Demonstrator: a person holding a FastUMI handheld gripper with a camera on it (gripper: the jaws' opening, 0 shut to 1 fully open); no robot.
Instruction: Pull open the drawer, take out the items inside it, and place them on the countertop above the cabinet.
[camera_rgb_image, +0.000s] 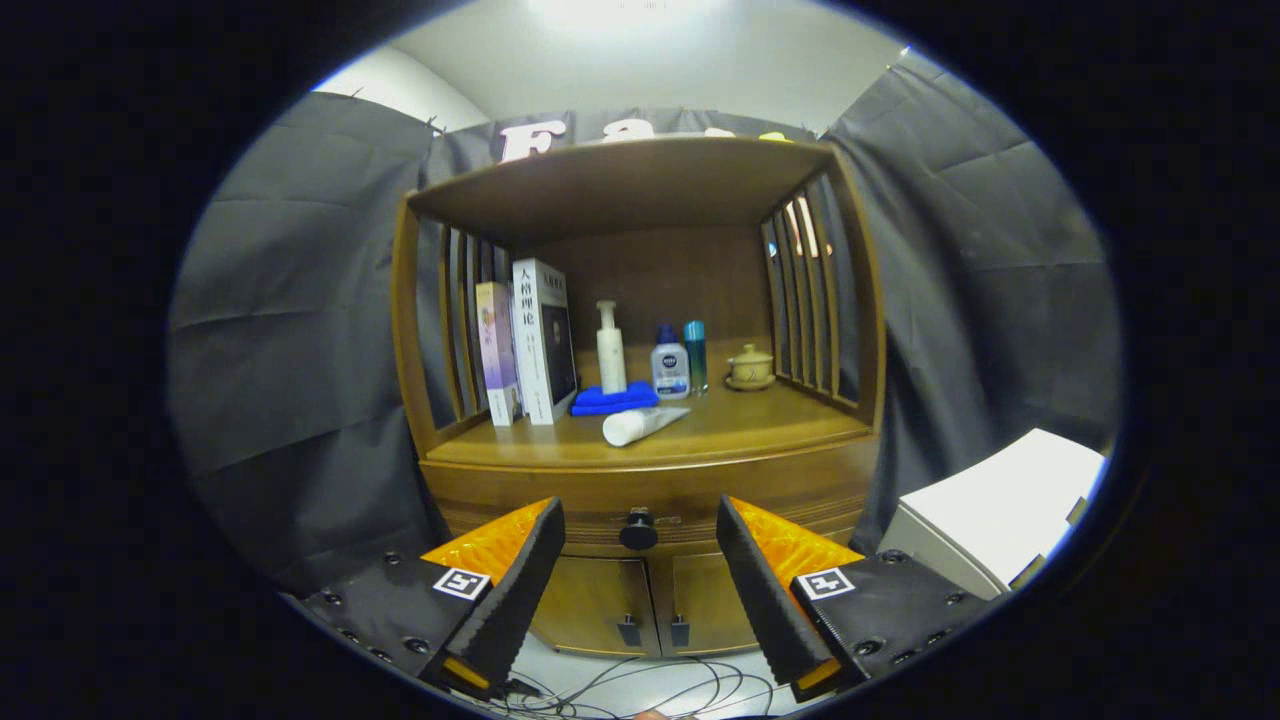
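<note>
A wooden cabinet (640, 300) stands ahead. Its drawer (640, 505) is closed, with a dark round knob (638, 530) at the middle of its front. My gripper (640, 515) is open, and the knob sits between the two fingertips but farther away; nothing is held. On the countertop (760, 425) above the drawer lies a white tube (642, 424) on its side. Behind it are a folded blue cloth (612, 401), a white pump bottle (610, 348), a white bottle with a blue cap (670, 364) and a slim teal bottle (696, 356). The drawer's inside is hidden.
Two books (525, 340) stand upright at the counter's left, a small lidded ceramic pot (750, 368) at its right. Two lower cabinet doors (650, 600) with small handles sit under the drawer. A white box (1000, 510) stands right of the cabinet. Cables (640, 690) lie on the floor.
</note>
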